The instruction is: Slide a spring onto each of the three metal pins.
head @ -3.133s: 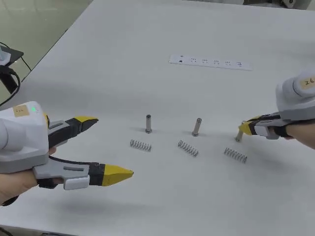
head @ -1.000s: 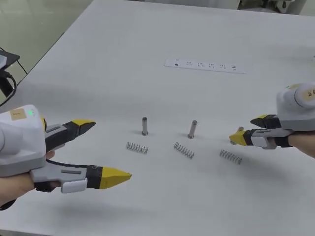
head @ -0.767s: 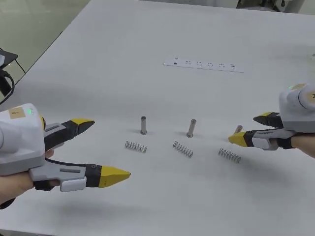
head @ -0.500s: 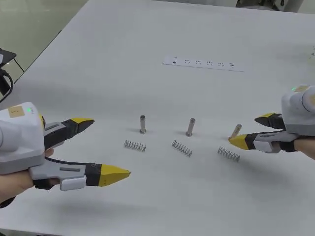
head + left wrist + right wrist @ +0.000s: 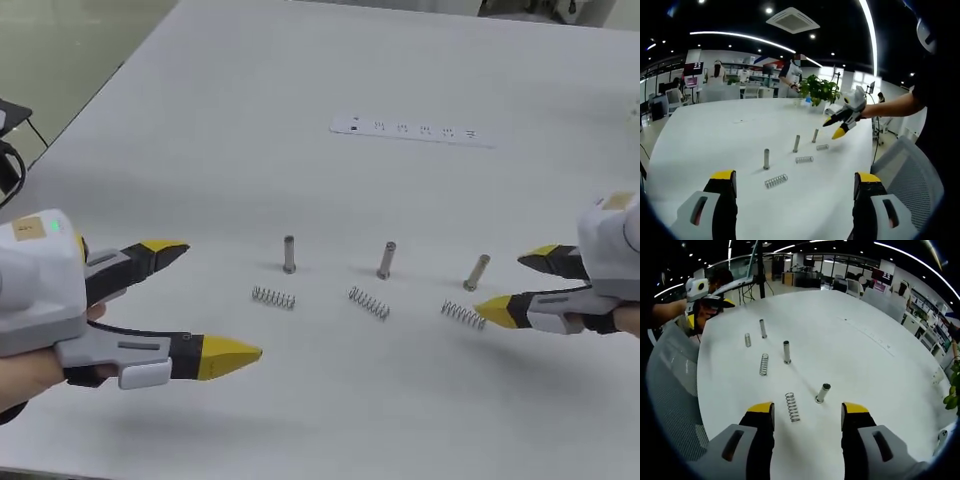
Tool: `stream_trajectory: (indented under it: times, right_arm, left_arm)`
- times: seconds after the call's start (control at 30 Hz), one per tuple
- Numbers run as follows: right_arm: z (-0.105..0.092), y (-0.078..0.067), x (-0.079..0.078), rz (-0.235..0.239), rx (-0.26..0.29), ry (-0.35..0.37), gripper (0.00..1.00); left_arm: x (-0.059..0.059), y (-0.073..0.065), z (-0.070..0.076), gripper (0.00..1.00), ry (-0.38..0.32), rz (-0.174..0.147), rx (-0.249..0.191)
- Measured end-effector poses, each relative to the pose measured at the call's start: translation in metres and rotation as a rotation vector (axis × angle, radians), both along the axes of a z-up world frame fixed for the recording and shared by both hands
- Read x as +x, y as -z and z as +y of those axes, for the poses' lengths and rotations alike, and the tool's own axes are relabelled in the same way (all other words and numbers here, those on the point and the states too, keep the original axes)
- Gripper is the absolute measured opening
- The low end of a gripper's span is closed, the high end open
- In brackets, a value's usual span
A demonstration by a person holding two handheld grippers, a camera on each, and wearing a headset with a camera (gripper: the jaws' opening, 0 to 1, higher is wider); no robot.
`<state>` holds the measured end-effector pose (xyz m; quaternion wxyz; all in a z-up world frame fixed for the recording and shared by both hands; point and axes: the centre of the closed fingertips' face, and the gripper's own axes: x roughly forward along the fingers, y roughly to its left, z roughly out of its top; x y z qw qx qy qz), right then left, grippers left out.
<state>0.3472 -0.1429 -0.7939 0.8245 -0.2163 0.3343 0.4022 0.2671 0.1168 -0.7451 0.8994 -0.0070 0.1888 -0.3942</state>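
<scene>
Three short metal pins stand in a row on the white table: left pin [image 5: 289, 254], middle pin [image 5: 386, 260], right pin [image 5: 477, 272]. A spring lies in front of each: left spring [image 5: 273, 297], middle spring [image 5: 368, 303], right spring [image 5: 462, 315]. My right gripper [image 5: 510, 283] is open and empty, just right of the right pin and spring. From its own view, that spring [image 5: 792, 406] and pin [image 5: 823, 393] lie just ahead of the open right gripper [image 5: 807, 407]. My left gripper [image 5: 210, 300] hangs wide open and empty, left of the row, with the nearest spring [image 5: 775, 180] ahead.
A white power strip [image 5: 412, 131] lies flat farther back on the table. The table's left edge [image 5: 100, 95] drops to a green floor. A grey mesh chair [image 5: 905, 175] stands beside the table. People stand at the far end of the room.
My right gripper, close around the right pin 3.1 s ago, has opened and drawn back to the right and toward me, leaving the pin free. The left gripper has barely moved.
</scene>
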Motion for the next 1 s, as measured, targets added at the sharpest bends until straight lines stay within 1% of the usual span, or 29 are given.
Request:
stream_trajectory:
  times: [0.23,0.33,0.43,0.57,0.7,0.83,1.0]
  right_arm:
    - [0.006,0.004,-0.011,0.018,-0.037,-0.065,0.45]
    - [0.009,0.005,-0.013,0.013,-0.056,-0.099,0.4]
    - [0.012,0.009,-0.016,0.021,-0.071,-0.125,0.4]
    - [0.014,0.016,-0.018,0.029,-0.105,-0.165,0.37]
    - [0.016,0.02,-0.017,0.025,-0.132,-0.198,0.32]
    - [0.017,0.027,-0.017,0.035,-0.169,-0.234,0.28]
    - [0.018,0.034,-0.015,0.061,-0.183,-0.248,0.25]
  left_arm:
    - [0.0,0.0,0.001,0.95,0.001,0.001,0.001]
    - [0.001,0.0,0.0,0.95,0.002,0.001,0.0]
    - [0.001,-0.001,0.0,0.94,0.004,0.0,0.001]
    - [0.002,-0.001,0.0,0.94,0.004,0.0,0.002]
    - [0.002,-0.001,0.001,0.94,0.006,0.001,0.003]
    - [0.001,0.0,0.001,0.94,0.005,0.002,0.003]
    - [-0.001,0.0,0.002,0.94,0.006,0.005,0.003]
